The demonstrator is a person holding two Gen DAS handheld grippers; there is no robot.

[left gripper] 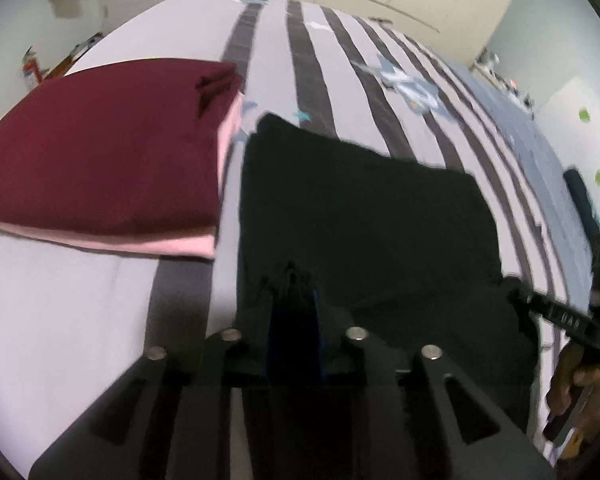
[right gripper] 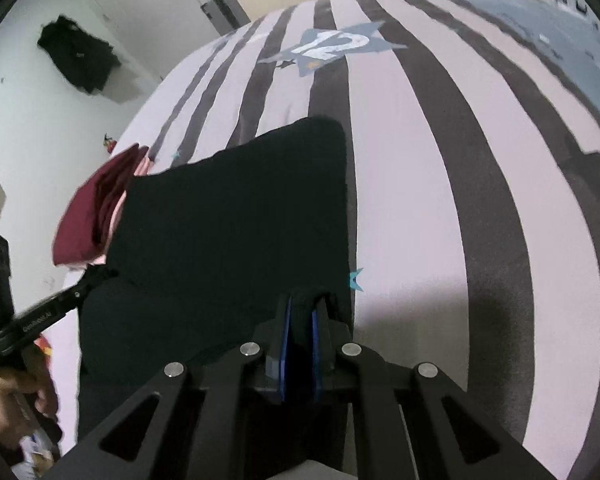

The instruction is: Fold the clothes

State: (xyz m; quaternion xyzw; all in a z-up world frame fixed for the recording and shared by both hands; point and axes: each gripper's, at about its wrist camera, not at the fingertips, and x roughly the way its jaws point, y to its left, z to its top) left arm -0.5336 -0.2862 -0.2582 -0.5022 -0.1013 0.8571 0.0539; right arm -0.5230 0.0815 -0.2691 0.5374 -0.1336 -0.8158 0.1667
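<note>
Black garment (left gripper: 364,216) on striped bed (left gripper: 276,72); maroon folded stack (left gripper: 100,160) at 9 o'clock. Left tongs (left gripper: 294,280) and right tongs (right gripper: 302,300) each pinch its near hem.

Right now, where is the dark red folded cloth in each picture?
Left wrist view: the dark red folded cloth fills the left side, lying on a pink folded cloth.
Right wrist view: the dark red folded cloth sits small at the left edge.
Shared landmark: the black garment on the striped bedspread lies right beside it.
</note>
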